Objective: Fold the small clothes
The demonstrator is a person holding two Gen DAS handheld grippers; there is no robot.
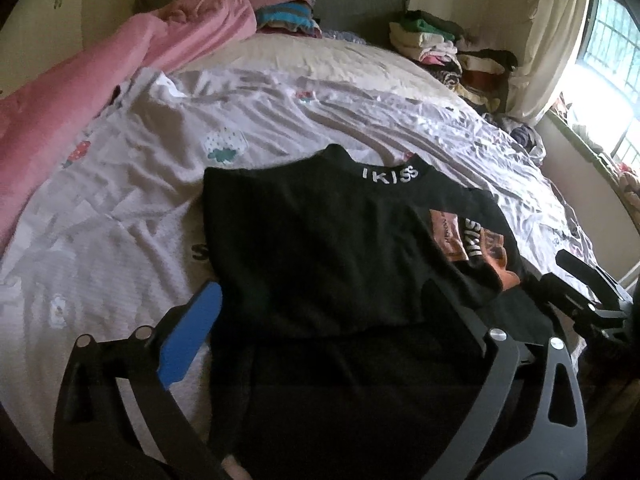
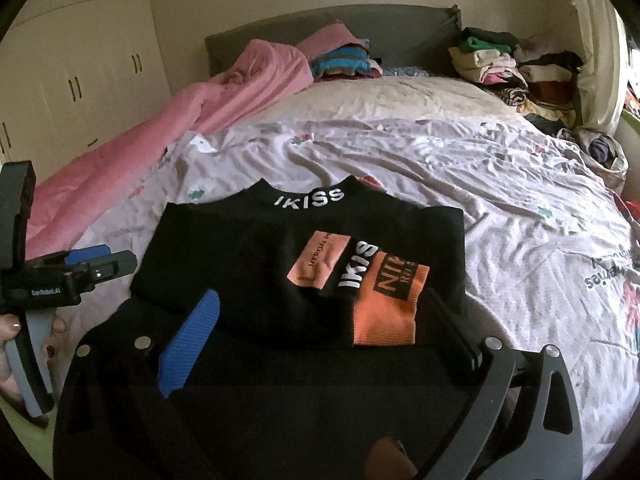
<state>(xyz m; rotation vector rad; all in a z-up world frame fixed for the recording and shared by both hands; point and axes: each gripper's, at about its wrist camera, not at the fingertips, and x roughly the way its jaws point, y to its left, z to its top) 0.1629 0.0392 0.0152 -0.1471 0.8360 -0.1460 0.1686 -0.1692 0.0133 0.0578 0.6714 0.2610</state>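
Across the bed's printed sheet (image 2: 460,184) a black top (image 2: 248,256) is laid flat, collar marked "IKISS" at 12 o'clock, hem toward the cameras at 6. An orange cuff (image 2: 390,304) w/ black lettering is seen folded over the chest at approx. 3 o'clock of the garment's centre, beside a pink patch (image 2: 318,260).

The left gripper (image 1: 320,312) is held spread wide over the top's lower part — nothing is pinched between the blue pad and the dark finger. The right gripper (image 2: 320,316) is likewise spread wide above the hem, clear of the fabric as far as can be told.

A pink blanket (image 1: 80,92) is bunched at 10 o'clock; stacked clothes (image 2: 504,68) are piled at 1 o'clock by the headboard. Wardrobe doors (image 2: 80,60) are seen at 10 in the right view.
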